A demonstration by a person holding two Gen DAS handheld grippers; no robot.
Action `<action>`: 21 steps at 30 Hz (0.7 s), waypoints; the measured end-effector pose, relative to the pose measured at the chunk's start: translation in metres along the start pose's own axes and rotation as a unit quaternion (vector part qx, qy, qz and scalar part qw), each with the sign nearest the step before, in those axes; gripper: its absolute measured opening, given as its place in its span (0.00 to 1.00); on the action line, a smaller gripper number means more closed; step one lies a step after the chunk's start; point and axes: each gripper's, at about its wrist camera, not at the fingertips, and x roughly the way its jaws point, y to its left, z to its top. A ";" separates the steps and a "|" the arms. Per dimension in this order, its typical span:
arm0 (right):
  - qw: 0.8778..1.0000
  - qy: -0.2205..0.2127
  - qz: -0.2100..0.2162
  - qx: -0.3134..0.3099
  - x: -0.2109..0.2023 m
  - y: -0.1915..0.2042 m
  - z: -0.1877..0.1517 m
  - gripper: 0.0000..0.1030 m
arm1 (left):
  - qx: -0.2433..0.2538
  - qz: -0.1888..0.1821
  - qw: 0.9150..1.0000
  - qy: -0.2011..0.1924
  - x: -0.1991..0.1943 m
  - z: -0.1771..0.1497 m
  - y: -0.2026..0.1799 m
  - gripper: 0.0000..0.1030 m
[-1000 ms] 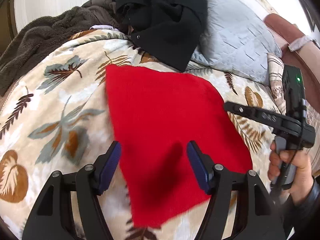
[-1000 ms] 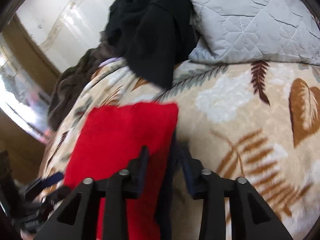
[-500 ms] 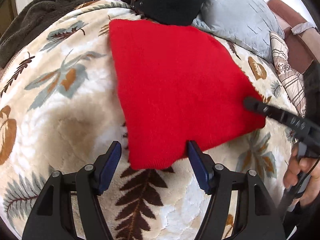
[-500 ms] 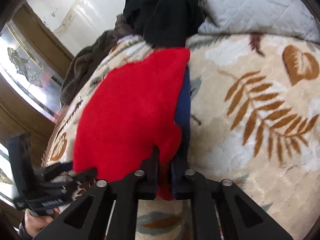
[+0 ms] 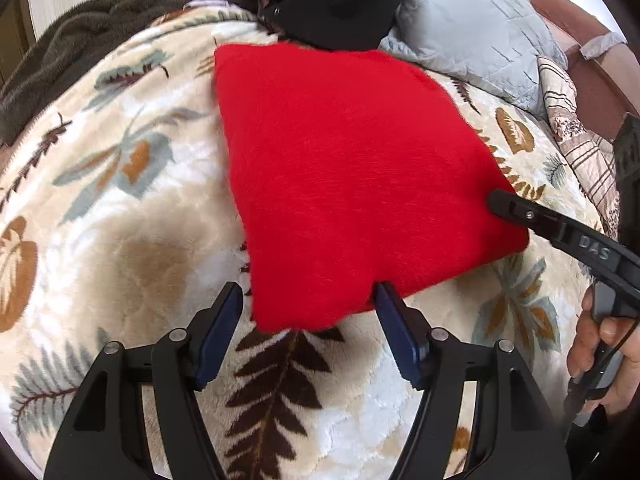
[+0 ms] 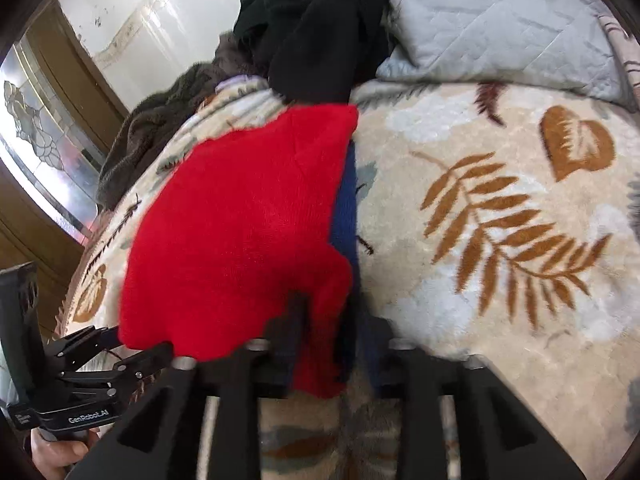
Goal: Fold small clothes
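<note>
A folded red knit garment (image 5: 352, 176) lies flat on the leaf-patterned blanket (image 5: 120, 248). My left gripper (image 5: 308, 332) is open and empty, its blue pads just short of the garment's near edge. My right gripper (image 5: 496, 204) reaches in from the right at the garment's right corner. In the right wrist view the garment (image 6: 248, 232) has a dark blue layer (image 6: 346, 204) showing along its right edge. The right gripper (image 6: 336, 344) has parted its jaws, with the red corner lying loosely between them.
A black garment (image 5: 332, 4) lies heaped at the far edge of the blanket, next to a grey quilted pillow (image 5: 476, 32). A dark brown fleece throw (image 5: 92, 40) lies at the far left. A striped cloth (image 5: 580, 140) lies at the right.
Both grippers drew back toward me as the red garment was laid flat. The right gripper, shut on the corner half a second ago, has opened. The left stayed open.
</note>
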 end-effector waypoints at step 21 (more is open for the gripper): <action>1.000 0.008 -0.002 -0.002 0.010 -0.003 -0.022 0.45 | -0.006 0.049 0.999 -0.014 0.011 0.011 0.000 0.68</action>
